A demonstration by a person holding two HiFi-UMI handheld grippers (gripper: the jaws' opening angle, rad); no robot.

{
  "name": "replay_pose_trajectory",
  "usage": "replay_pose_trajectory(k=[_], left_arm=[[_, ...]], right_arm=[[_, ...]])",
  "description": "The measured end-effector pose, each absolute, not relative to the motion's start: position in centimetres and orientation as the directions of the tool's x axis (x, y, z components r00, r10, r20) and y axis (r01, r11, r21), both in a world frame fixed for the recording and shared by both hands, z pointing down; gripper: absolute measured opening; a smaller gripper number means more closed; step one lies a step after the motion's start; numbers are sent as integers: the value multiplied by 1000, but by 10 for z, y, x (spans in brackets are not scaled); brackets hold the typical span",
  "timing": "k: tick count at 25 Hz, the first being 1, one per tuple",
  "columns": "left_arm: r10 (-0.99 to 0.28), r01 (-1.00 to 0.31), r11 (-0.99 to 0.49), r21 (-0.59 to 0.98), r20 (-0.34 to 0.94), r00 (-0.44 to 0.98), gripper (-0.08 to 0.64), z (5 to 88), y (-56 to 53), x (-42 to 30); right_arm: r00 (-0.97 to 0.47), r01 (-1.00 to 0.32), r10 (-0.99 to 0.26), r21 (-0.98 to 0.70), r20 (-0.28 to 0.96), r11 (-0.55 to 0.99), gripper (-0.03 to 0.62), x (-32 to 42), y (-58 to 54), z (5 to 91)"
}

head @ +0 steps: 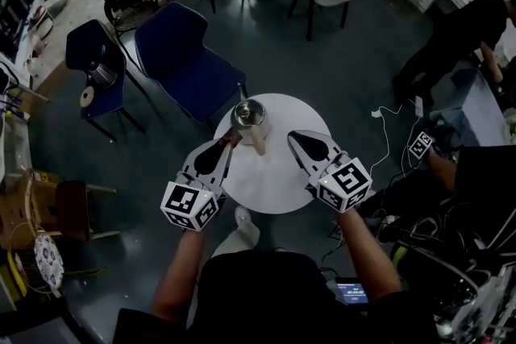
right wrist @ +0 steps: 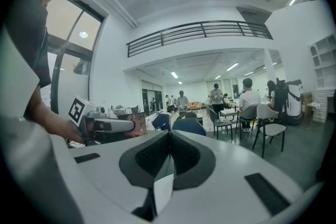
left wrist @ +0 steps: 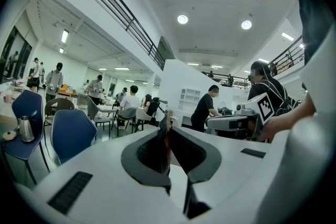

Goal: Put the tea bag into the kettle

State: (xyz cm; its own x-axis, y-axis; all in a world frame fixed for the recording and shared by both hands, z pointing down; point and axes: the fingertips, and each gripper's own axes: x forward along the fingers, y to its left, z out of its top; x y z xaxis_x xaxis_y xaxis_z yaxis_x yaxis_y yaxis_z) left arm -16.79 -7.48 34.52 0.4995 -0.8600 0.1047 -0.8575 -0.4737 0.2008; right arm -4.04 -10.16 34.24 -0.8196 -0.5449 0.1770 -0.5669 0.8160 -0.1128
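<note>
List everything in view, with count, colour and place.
table: one, white, round, centre
kettle: one, steel, on the table's far side
tea bag: one, reddish-brown, in the left tool
blue chairs: two, beyond the table, left
second kettle: one, steel, on the leftmost blue chair
bystander: one, in black, far right
left tool: shut on the tea bag, beside the kettle
right tool: shut, empty, over the table

White table (head: 278,181); silver kettle (head: 249,115); blue chair (head: 181,52); reddish-brown tea bag (head: 232,139).
</note>
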Motion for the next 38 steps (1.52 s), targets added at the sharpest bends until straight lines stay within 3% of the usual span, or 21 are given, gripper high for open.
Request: replay_pose_trajectory(k=[15,38], left_arm=[[-810,-812,-525,253,143,569,37,381,-123,-205],[-777,-818,-541,197,256,576,37,421,-182,-156]], right_arm=[[-767,-629,-596,-96,237,772,20,-75,-149,363],[-773,-632,-586,-215,243,745,20,-30,-195,419]])
